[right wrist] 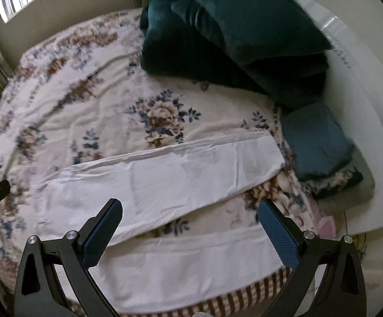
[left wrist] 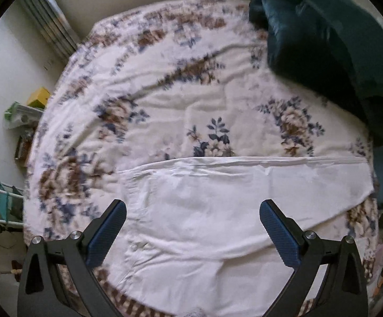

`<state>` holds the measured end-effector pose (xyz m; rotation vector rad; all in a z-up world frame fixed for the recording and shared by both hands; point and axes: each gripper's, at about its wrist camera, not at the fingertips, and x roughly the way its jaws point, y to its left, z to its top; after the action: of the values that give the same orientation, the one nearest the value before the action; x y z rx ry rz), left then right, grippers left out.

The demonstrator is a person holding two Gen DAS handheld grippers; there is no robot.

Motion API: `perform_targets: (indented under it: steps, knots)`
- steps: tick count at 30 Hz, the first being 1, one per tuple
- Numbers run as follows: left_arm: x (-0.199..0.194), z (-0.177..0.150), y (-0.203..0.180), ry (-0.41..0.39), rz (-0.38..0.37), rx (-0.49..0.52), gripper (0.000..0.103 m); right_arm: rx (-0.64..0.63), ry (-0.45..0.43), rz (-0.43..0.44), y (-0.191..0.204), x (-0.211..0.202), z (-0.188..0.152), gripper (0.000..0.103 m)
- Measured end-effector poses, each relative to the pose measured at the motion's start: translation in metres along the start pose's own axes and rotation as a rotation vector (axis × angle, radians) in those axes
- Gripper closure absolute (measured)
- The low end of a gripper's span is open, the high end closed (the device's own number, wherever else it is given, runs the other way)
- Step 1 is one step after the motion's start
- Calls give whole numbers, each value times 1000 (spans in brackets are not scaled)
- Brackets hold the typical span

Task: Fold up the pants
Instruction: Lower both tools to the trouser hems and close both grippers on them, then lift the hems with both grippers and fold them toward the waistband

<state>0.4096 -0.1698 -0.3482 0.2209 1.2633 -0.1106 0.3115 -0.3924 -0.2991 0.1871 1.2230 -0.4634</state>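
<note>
Left hand-held gripper (left wrist: 192,212): released, jaws spread wide, holding nothing; hovers over the waist end of the pants
Right hand-held gripper (right wrist: 190,211): released, jaws spread wide, empty; hovers over the gap between the two legs
Pants (right wrist: 165,177): white, spread flat on the bed, waist toward the left, legs running to the right and splayed in a V
Near leg (right wrist: 191,261): lies along the bed's near edge, its hem reaching the checked border
Far leg (right wrist: 204,161): smooth, hem near the folded blue cloth
Bedspread (right wrist: 72,100): floral, lightly rippled beneath the pants
Folded blue cloth (right wrist: 318,145): small stack at the right end of the bed, just beside the far hem
Dark teal blanket (right wrist: 233,39): bulky heap at the far right corner, apart from the pants
Step in hand (judgement): no fold made yet; likely first move is laying one leg over the other
Doing it well (judgement): left pinches the near waistband corner, right pinches the near hem, both lift together and carry the leg across, matching outer seams and hems
Caution (judgement): thin cloth, so pinch the trouser layers only, not the bedspread; keep light tension to avoid new creases
</note>
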Motion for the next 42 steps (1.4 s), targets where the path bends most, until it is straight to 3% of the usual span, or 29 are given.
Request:
perform_targets:
  steps: [4, 7, 13, 17, 19, 22, 23, 24, 25, 26, 29, 30, 32, 38, 42]
  knots:
    - [73, 13, -32, 66, 8, 75, 0, -86, 41, -34, 6, 105, 25, 0]
    - [133, 17, -65, 105, 45, 201, 0, -216, 99, -105, 13, 174, 28, 0]
    - [239, 26, -125, 197, 84, 463, 0, -519, 275, -131, 18, 329, 39, 0]
    - [281, 40, -144, 237, 82, 544, 0, -731, 339, -194, 24, 395, 52, 2]
    - [292, 46, -150, 245, 68, 568, 0, -767, 386, -139, 23, 414, 62, 2]
    - [297, 52, -158, 238, 37, 619, 3, -838, 429, -59, 25, 430, 73, 4]
    - [297, 53, -160, 235, 16, 639, 13, -855, 444, -37, 24, 430, 74, 13]
    - [295, 54, -161, 245, -27, 645, 34, -866, 464, -6, 25, 432, 77, 20]
    - [293, 54, -161, 254, -67, 644, 46, -867, 484, 26, 27, 433, 79, 35]
    - [286, 53, -162, 255, -114, 662, 64, -856, 500, 61, 28, 431, 83, 57]
    - [272, 49, -165, 220, -108, 683, 88, -836, 471, 103, 31, 418, 87, 87]
    - [267, 50, -164, 220, -110, 668, 96, -839, 460, 106, 30, 415, 86, 90]
    - [254, 47, -161, 200, -118, 623, 97, -830, 425, 108, 29, 406, 82, 97]
    - [188, 35, -142, 94, -116, 476, 98, -674, 316, 160, -2, 353, 81, 99]
    - [130, -12, -123, 56, -154, 330, 98, -574, 254, 210, -30, 307, 68, 99]
